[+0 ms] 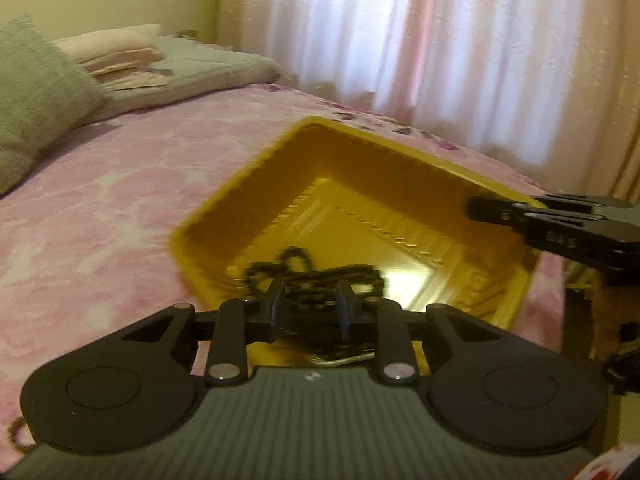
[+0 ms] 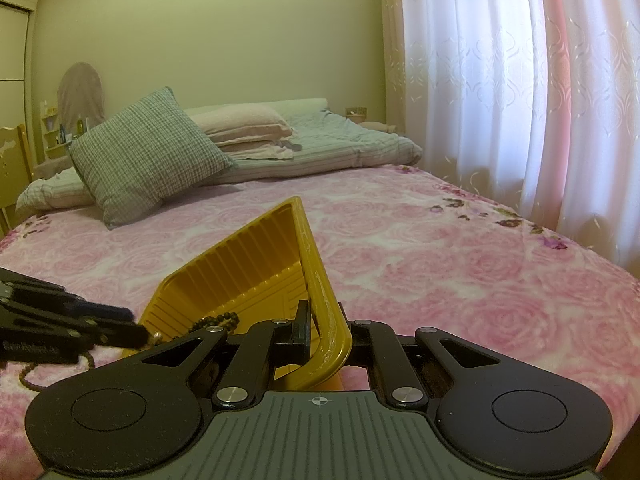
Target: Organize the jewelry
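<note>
Overhead nothing; pink floral bedspread (image 2: 440,264); curtained window (image 2: 520,80) beside.

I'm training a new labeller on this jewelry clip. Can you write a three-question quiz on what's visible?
1. True or false: the right gripper is clamped on the rim of the yellow tray.
2. What lies in the tray in front of the left gripper? A) a watch B) dark beads C) a coin
3. What does the tray rest on?

Key: 1 true. 2 B. 3 The pink floral bedspread.
</note>
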`<state>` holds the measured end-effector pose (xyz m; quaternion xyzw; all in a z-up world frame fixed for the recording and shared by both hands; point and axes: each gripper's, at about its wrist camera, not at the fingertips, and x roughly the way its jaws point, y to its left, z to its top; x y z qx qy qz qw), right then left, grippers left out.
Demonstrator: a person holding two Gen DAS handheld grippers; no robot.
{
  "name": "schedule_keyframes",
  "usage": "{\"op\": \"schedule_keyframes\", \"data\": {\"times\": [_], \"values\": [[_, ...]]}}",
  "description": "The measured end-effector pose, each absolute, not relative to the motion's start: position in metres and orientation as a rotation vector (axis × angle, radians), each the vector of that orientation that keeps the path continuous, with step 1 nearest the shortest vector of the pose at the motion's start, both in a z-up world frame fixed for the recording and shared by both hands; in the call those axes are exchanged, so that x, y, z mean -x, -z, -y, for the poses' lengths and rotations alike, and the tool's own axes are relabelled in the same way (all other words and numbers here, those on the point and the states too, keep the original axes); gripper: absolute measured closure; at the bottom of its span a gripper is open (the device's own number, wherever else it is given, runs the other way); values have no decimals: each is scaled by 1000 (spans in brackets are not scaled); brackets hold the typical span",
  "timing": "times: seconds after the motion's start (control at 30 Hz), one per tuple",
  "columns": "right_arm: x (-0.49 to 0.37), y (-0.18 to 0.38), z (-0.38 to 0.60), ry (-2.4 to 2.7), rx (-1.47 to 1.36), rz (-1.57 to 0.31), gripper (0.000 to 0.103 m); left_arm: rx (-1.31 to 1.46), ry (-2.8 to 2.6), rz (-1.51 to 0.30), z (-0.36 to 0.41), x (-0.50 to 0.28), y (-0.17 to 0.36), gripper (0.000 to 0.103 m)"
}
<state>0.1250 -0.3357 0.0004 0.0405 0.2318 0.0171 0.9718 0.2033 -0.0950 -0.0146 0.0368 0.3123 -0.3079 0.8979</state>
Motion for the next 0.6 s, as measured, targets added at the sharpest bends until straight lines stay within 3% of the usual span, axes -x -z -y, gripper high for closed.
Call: {"op": "schedule_keyframes", "data": {"times": [0.6], "values": [[-125,0,336,-35,-82,-469,94,-58,392,-664,1,-235,25,79]]}}
